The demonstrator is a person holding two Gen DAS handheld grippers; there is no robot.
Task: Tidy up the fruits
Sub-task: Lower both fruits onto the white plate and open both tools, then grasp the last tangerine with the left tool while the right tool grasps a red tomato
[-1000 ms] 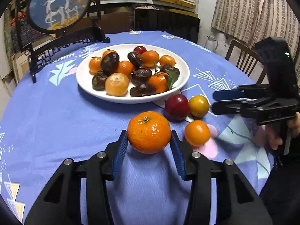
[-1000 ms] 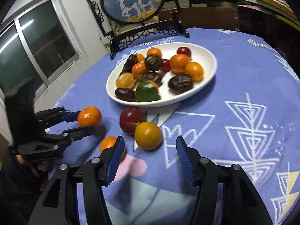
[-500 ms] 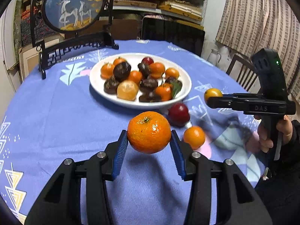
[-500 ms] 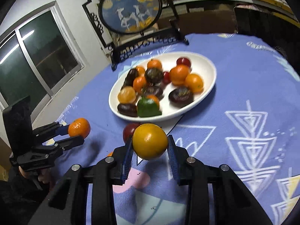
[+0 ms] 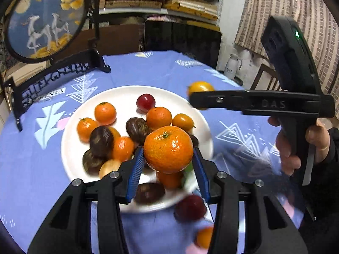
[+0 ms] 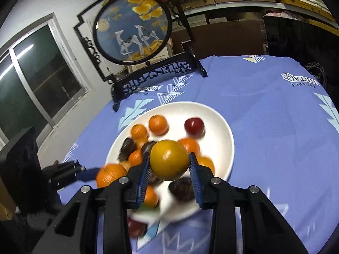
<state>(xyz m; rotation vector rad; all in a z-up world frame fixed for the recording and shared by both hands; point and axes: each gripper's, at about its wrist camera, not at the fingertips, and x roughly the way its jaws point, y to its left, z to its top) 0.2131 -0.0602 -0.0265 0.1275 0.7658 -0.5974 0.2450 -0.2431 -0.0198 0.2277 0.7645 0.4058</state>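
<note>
My left gripper (image 5: 168,165) is shut on an orange mandarin (image 5: 168,149) and holds it above the near part of the white plate (image 5: 125,93). The plate holds several mandarins, dark brown fruits and a red fruit (image 5: 145,102). My right gripper (image 6: 169,170) is shut on a yellow-orange fruit (image 6: 169,159) above the plate (image 6: 220,131); in the left wrist view it (image 5: 191,99) reaches in from the right over the plate's far right rim, with the yellow fruit (image 5: 200,86) in it. The mandarin in the left gripper (image 6: 99,174) also shows in the right wrist view (image 6: 110,174).
A red fruit (image 5: 189,207) and a small orange fruit (image 5: 204,237) lie on the blue tablecloth (image 5: 31,180) just before the plate. A round painted screen on a black stand (image 5: 44,21) is at the table's far left. Chairs (image 5: 182,40) stand behind the table.
Both grippers have lifted and moved forward from the tablecloth to above the plate, each carrying its fruit. One second ago the right gripper was open around the yellow fruit; it then shut on it.
</note>
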